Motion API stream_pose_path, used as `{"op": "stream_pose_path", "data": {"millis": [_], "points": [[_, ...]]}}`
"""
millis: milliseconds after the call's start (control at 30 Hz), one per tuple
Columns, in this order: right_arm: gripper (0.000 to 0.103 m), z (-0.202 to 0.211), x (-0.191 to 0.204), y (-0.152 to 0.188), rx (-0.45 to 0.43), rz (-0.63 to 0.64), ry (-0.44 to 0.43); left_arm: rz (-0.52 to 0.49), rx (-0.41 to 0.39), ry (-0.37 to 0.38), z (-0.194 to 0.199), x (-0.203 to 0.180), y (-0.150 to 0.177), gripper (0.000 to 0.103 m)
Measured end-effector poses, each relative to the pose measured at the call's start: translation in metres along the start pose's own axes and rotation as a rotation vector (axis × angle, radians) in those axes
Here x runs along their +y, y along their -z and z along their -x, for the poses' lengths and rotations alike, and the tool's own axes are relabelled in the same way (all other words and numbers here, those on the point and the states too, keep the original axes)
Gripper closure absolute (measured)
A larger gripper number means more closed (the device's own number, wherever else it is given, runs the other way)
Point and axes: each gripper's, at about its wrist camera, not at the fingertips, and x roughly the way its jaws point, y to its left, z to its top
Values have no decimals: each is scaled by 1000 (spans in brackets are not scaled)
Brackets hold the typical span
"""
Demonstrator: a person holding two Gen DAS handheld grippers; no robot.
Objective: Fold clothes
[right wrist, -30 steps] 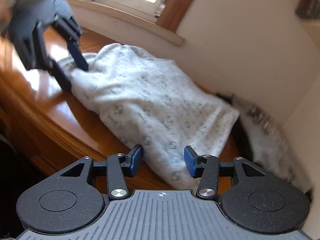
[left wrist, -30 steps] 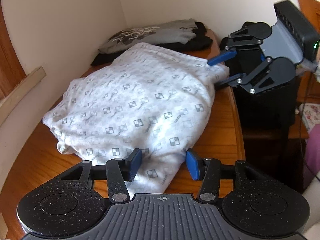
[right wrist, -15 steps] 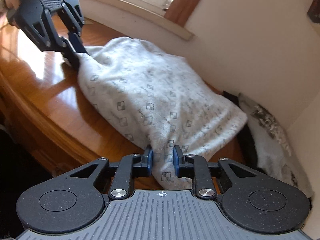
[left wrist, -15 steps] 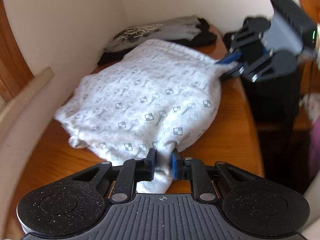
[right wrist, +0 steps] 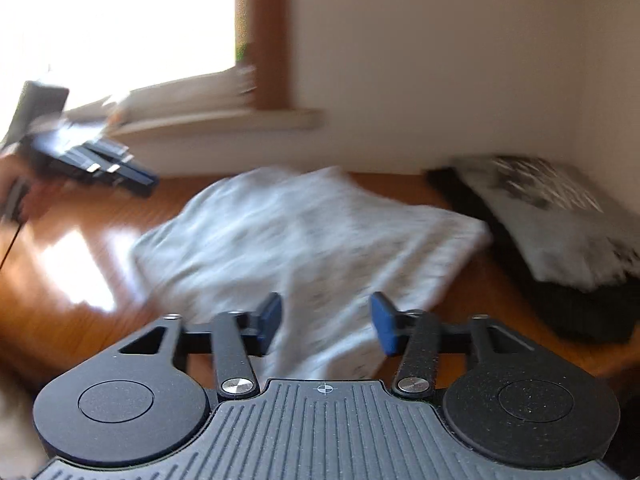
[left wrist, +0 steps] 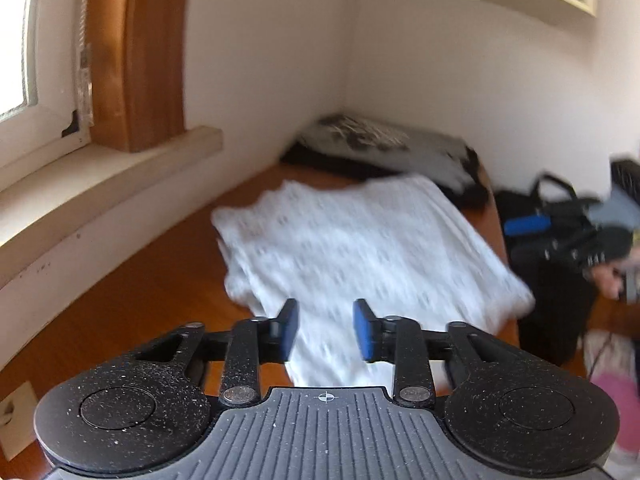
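The left gripper (left wrist: 326,330) has just been opening; its jaws stand apart, pressing nothing, above the near edge of the white garment (left wrist: 360,248) on the table (left wrist: 160,292). Behind lies a folded pile (left wrist: 384,148); the right gripper (left wrist: 560,236) is blurred at right.

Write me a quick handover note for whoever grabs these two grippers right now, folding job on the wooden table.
Left gripper: open, jaws just opened, holding nothing.
Right gripper: open, jaws just opened, holding nothing.
White patterned garment: released, lying folded over on the wooden table, edges uneven.
Grey printed shirt: already folded, on dark clothes in the corner.
Left to do: probably neaten or fold the white garment once more, then stack it.
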Motion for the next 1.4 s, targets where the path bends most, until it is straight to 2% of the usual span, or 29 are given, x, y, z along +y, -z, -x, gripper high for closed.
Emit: {"op": "stream_pose_path", "data": {"millis": [67,200,300,333,400,567,600,667,733,800,900,1033,1200,1400], "points": [[46,-15,-15,-1,8,-58,57,45,8,-16,-23,13,-10,52],[46,-52,-51,-1,17,-201,86,160,55,-19,-72,45,-22,52],[46,-75,-77,-1,23,-286,44,252,93,30,-99,70,-21,51],[46,-82,-83,-2,22,-304,21,282,98,55,-107,77,-21,48],[46,-96,-95,-3,23,-332,-21,316,84,104,-114,86,-21,48],[47,-122,-100,-13,8,-308,-70,365,90,193,-126,98,-27,53],[54,-127,-100,-15,6,-305,-76,361,95,204,-128,97,-28,55],[71,-133,-98,-18,11,-304,-97,359,103,229,-134,98,-28,67],[76,-135,-96,-19,14,-304,-101,374,108,266,-140,100,-28,75],[79,-133,-93,-19,6,-295,-89,362,102,267,-141,100,-31,78],[82,-119,-87,-16,-41,-287,-52,328,67,263,-133,97,-35,84],[84,-95,-80,-17,-127,-261,-9,289,-27,286,-109,95,-41,88],[85,-61,-67,-28,-227,-199,39,201,-142,291,-75,77,-57,89],[87,-21,-46,-47,-354,-87,110,152,-278,308,-42,60,-78,90]]}}
